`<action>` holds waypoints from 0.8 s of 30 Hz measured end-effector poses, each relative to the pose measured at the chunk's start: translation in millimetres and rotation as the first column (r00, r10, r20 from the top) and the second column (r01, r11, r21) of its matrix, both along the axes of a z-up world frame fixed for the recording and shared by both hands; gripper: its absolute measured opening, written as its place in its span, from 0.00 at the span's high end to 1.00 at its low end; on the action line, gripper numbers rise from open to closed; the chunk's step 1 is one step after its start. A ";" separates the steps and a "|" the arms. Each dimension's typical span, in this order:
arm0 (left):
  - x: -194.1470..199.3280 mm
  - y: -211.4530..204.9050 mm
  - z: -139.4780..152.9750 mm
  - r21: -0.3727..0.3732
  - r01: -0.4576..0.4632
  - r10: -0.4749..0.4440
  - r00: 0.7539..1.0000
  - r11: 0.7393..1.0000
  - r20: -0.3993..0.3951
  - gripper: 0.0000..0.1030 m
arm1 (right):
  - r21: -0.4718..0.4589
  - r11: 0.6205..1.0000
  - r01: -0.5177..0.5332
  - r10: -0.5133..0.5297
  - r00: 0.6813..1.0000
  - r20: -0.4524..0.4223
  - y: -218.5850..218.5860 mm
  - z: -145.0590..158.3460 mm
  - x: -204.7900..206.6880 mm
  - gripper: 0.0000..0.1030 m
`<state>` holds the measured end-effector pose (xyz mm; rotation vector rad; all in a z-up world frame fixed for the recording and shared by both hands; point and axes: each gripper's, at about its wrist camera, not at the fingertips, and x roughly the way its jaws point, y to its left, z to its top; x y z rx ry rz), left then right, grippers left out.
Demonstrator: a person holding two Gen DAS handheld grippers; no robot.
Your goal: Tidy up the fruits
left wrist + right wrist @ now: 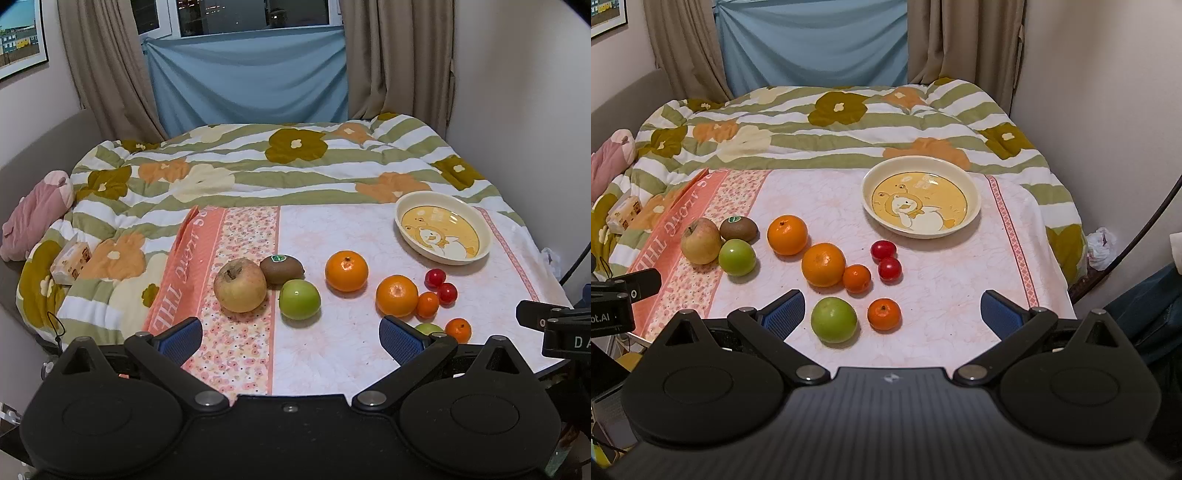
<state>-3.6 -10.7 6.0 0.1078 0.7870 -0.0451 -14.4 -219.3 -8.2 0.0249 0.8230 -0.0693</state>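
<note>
Both pairs of blue-padded fingers are spread wide and hold nothing: the left gripper (290,338) hangs over the near edge of the pink cloth (354,236), and the right gripper (892,314) does the same further right.

In the right wrist view the fruit lies loose on the cloth, with the cream duck plate (975,206) bare at 1 o'clock of the group. At 9 o'clock a yellowish apple (701,240), a kiwi (738,229) and a small green apple (737,257) sit touching one another. Toward the centre lie two large oranges (787,235) (823,264), the nearer one touching a small tangerine (857,278). Two red cherry tomatoes (882,250) (889,269) touch just to the right. Nearest the right fingers (785,312) are a bigger green apple (833,319) and a second tangerine (884,314), just beside each other.

The cloth lies on a bed with a flowered quilt (827,125).
</note>
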 end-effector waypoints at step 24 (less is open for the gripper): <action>1.1 -3.6 -1.7 0.009 0.008 -0.008 1.000 1.000 0.000 0.00 | 0.001 1.000 0.002 -0.002 1.000 0.004 -1.9 3.6 0.9 0.00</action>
